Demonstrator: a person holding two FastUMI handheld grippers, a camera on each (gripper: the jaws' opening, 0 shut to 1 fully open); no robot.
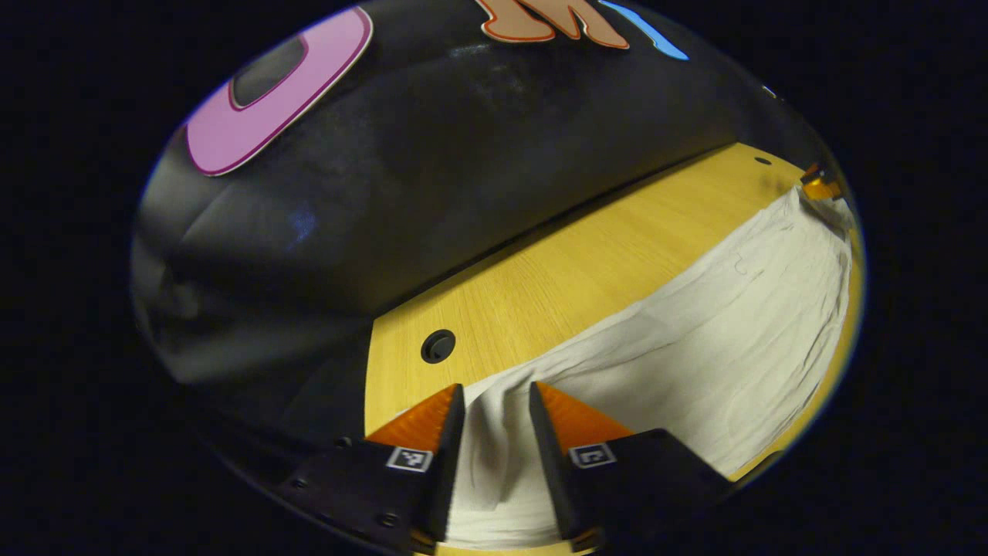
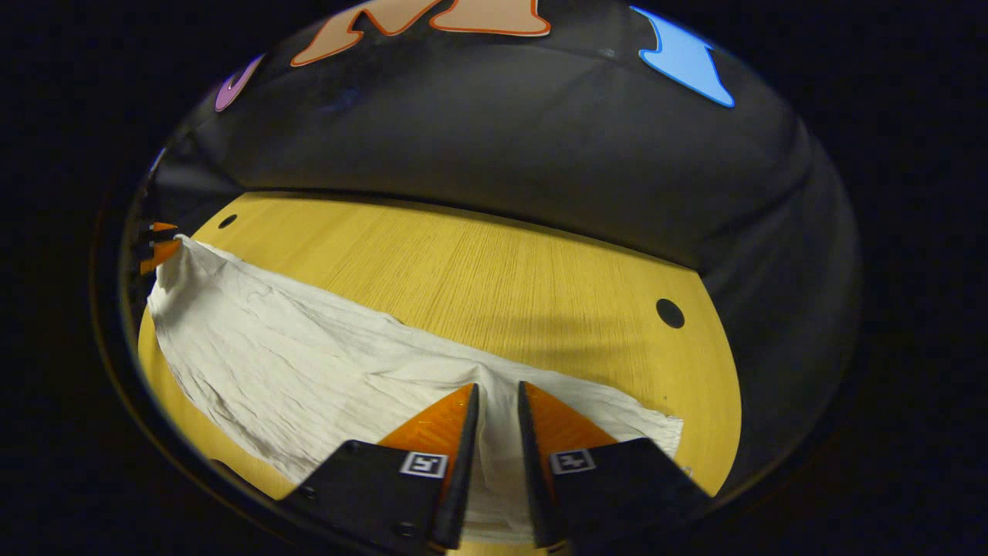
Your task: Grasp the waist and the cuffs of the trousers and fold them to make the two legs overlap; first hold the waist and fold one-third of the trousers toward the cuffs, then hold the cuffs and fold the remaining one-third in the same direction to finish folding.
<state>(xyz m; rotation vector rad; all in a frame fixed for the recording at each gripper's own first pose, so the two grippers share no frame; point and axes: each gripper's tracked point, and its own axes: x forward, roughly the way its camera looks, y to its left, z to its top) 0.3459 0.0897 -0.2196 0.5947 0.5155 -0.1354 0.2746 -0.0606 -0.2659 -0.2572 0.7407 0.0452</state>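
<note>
Bottom of the left gripper view, the left hand-held gripper [image 1: 495,398] has its two fingers pinched onto a bunched ridge of the white trousers [image 1: 695,355], cloth rising between them. Same story at the bottom of the right gripper view: the right hand-held gripper [image 2: 498,398] is clamped on a fold of the trousers [image 2: 309,355], jaws nearly together with fabric squeezed in the gap.

Moving outward, the trousers stretch as one long wrinkled band across the desk [image 1: 556,270], sagging a little in the middle. Which end is waist and which is cuffs, I cannot tell from here.

Farther off, at the upper right of the left gripper view, the other hand-held gripper's tip sits at the far corner of the cloth; the mirror of that shows at the far left of the right gripper view, against the desk [image 2: 478,262].

The risk, as I judge it: each grip looks like a thin pinch, so a tug could pull one layer free. Uneven lifting would skew the legs, and the slack middle could drag and crease.
</note>
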